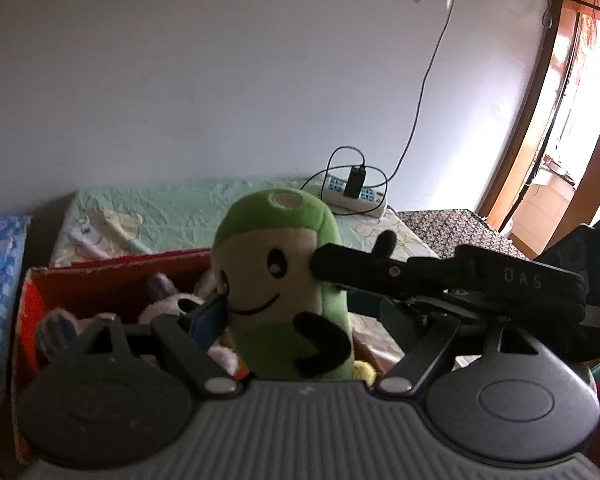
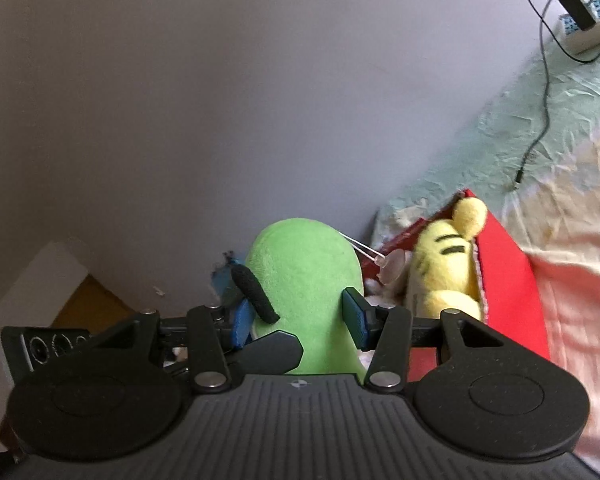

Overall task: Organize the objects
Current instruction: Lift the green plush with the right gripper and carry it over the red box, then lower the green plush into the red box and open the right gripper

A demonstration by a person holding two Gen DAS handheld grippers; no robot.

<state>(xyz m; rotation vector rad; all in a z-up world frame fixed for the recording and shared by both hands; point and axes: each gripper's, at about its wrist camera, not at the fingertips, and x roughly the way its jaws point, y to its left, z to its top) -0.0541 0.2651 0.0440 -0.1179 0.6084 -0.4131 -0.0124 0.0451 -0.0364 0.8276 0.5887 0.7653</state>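
**Green plush toy clamped between two grippers above a red box**

Green and cream, the plush toy (image 1: 280, 280) has a smiling face and black arms and stands upright in the left wrist view, above the open red cardboard box (image 1: 112, 276). The left gripper (image 1: 268, 296) has one blue pad against the toy's left cheek; its other finger is hidden behind the right gripper's black body, which crosses the view from the right and meets the toy beside its eye. The left jaws appear closed on the toy, though only one contact shows.

From the right wrist view, the right gripper (image 2: 300, 316) has its jaws clamped on the toy's green back (image 2: 303, 280), a blue pad (image 2: 357, 316) pressing on each side. A clear suction cup (image 2: 391, 266) hangs from a thin string at the toy's top. Just beside it a yellow plush toy (image 2: 443, 276) with black stripes lies inside the box, against its red wall (image 2: 507, 280).

Other soft toys, pale and grey, sit in the box in the left view. The box rests on a bed with a mint-green sheet (image 1: 172, 208); a white power strip (image 1: 355, 196) with a black charger and cable lies at the bed's far edge near the wall.
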